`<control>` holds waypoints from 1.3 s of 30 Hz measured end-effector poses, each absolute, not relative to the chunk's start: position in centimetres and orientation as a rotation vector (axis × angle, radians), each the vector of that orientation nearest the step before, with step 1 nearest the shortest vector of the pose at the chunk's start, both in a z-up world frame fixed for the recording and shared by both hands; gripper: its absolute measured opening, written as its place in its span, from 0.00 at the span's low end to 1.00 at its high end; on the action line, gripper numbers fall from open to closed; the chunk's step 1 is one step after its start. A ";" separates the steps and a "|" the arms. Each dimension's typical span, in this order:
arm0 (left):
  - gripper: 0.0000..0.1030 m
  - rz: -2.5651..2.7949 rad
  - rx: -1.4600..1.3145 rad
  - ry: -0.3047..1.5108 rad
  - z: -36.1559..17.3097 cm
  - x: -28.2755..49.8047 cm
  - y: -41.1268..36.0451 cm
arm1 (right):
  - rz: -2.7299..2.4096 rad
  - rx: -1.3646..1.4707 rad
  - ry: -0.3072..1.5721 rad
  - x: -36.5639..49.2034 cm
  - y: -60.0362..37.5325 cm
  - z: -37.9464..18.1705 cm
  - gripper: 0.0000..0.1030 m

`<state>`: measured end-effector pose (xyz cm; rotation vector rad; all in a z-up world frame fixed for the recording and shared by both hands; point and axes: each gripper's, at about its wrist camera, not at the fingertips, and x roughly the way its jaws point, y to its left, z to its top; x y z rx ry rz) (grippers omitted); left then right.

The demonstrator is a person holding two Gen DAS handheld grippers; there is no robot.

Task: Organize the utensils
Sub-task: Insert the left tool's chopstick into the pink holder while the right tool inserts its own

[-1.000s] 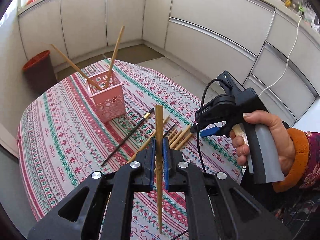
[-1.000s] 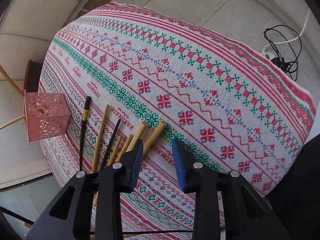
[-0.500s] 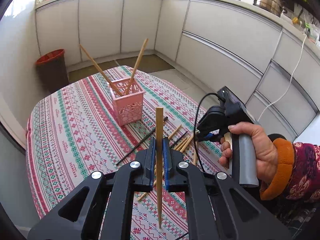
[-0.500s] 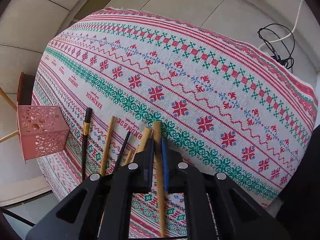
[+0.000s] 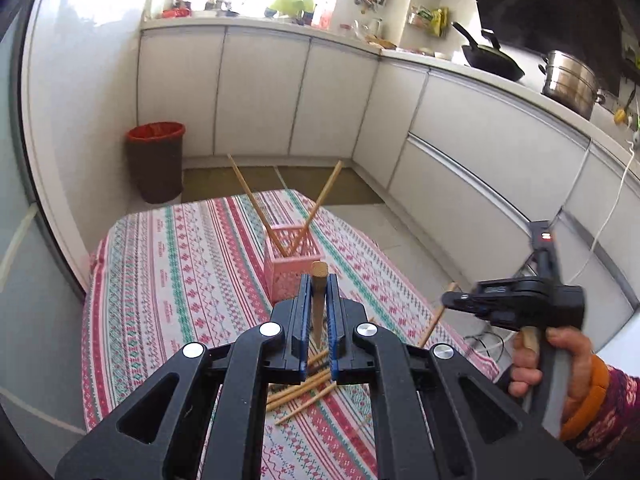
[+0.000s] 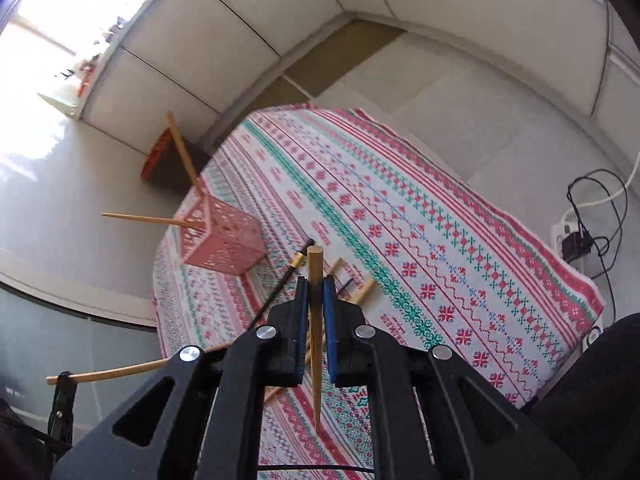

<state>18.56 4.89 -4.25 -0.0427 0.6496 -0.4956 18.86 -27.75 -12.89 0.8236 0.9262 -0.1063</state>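
Ahead of and below both tongs stands the basket (image 5: 294, 266), so with my left tongs (image 5: 316, 312) and right tongs (image 6: 316, 308) each clamped on a chopstick (image 6: 315, 320), I should tip the thin ends down, centre over its mouth, then let go.

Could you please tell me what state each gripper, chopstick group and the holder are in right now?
left gripper: shut on a wooden chopstick.
right gripper: shut on another wooden chopstick.
pink holder: upright, two chopsticks leaning inside.
loose chopsticks: lying on the tablecloth.
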 end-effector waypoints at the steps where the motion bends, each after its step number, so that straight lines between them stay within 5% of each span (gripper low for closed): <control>1: 0.07 -0.488 -0.051 0.641 -3.5 18.6 4.8 | -0.090 0.820 0.894 18.4 -27.9 -11.7 0.07; 16: 0.07 -0.382 -0.082 0.497 4.5 23.2 2.9 | 0.065 0.689 0.501 21.1 -30.4 5.5 0.08; 30: 0.08 -0.304 -0.088 0.463 2.8 30.6 -0.5 | 0.107 0.575 0.533 29.4 -28.7 4.0 0.08; 33: 0.32 -0.283 -0.133 0.488 1.5 31.1 0.6 | 0.114 0.554 0.542 29.9 -28.0 3.2 0.08; 39: 0.38 -0.227 -0.200 0.443 1.8 29.4 3.2 | 0.117 0.516 0.569 31.2 -26.7 1.8 0.08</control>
